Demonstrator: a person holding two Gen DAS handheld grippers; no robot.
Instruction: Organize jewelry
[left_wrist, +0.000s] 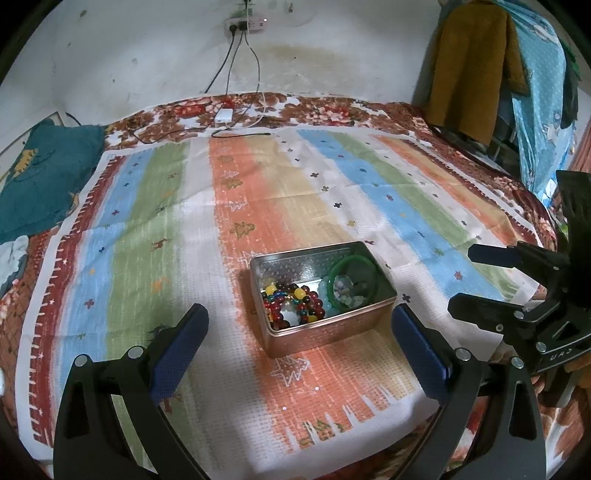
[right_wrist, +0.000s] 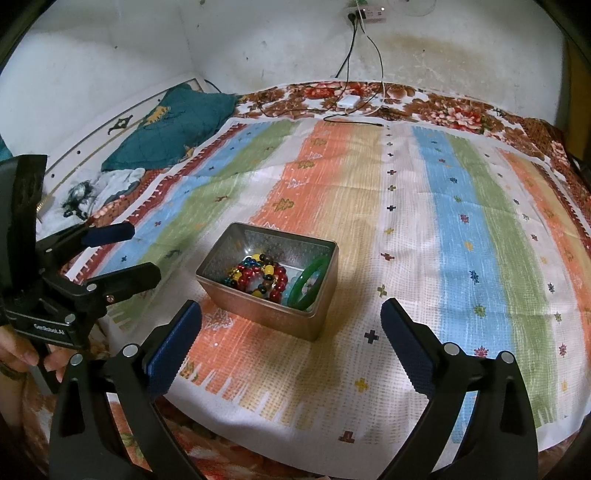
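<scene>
An open metal tin (left_wrist: 325, 334) (right_wrist: 258, 314) stands on the striped cloth. Inside lie red, yellow and blue bead bracelets (left_wrist: 295, 301) (right_wrist: 258, 277), a green bangle (left_wrist: 354, 280) (right_wrist: 308, 286) and pale blue-green beads (left_wrist: 345, 295). My left gripper (left_wrist: 299, 325) is open and empty, just in front of the tin; it also shows at the left of the right wrist view (right_wrist: 127, 254). My right gripper (right_wrist: 291, 325) is open and empty, near the tin's front side; it shows at the right of the left wrist view (left_wrist: 465, 280).
The striped cloth (left_wrist: 332, 206) covers a floral bedspread (left_wrist: 325, 110). A white charger (left_wrist: 224, 115) and cables lie at the far edge by the wall. A teal pillow (left_wrist: 44, 177) lies at the left. Clothes (left_wrist: 476, 66) hang at the right.
</scene>
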